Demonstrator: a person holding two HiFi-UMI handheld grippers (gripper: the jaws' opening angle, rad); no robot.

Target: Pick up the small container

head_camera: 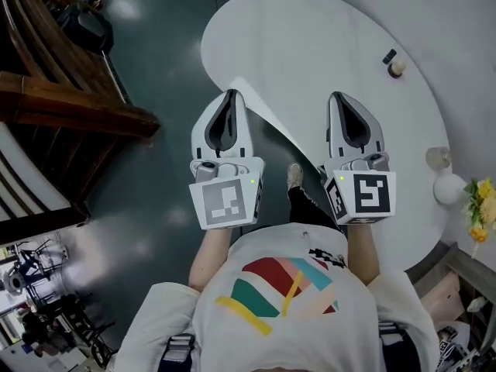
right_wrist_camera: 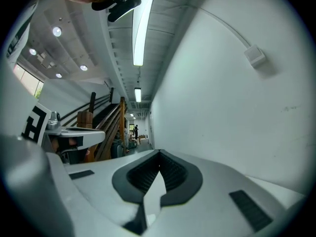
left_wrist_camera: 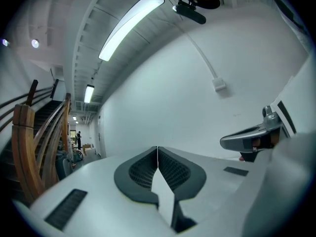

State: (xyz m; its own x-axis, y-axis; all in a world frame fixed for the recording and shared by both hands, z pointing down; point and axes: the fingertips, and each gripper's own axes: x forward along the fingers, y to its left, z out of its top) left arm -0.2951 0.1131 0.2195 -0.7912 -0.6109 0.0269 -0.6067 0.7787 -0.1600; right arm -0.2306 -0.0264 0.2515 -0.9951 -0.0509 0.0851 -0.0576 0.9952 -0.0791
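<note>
In the head view a small pale round container (head_camera: 397, 67) with a dark piece beside it stands at the far side of the white curved table (head_camera: 310, 45). My left gripper (head_camera: 228, 97) hovers over the table's near edge, jaws together, nothing in them. My right gripper (head_camera: 340, 99) hangs over the table, nearer than the container and to its left, also shut and empty. In the left gripper view the left gripper (left_wrist_camera: 157, 148) has its jaws meeting at the tip, facing a white wall. The right gripper view shows the right gripper (right_wrist_camera: 159, 153) closed the same way. Neither gripper view shows the container.
A clear glass (head_camera: 438, 157), a white round object (head_camera: 449, 188) and yellow flowers (head_camera: 480, 208) stand along the table's right edge. A wooden staircase (head_camera: 54, 91) rises at the left, over dark floor (head_camera: 163, 45). The person's shoe (head_camera: 294, 175) shows between the grippers.
</note>
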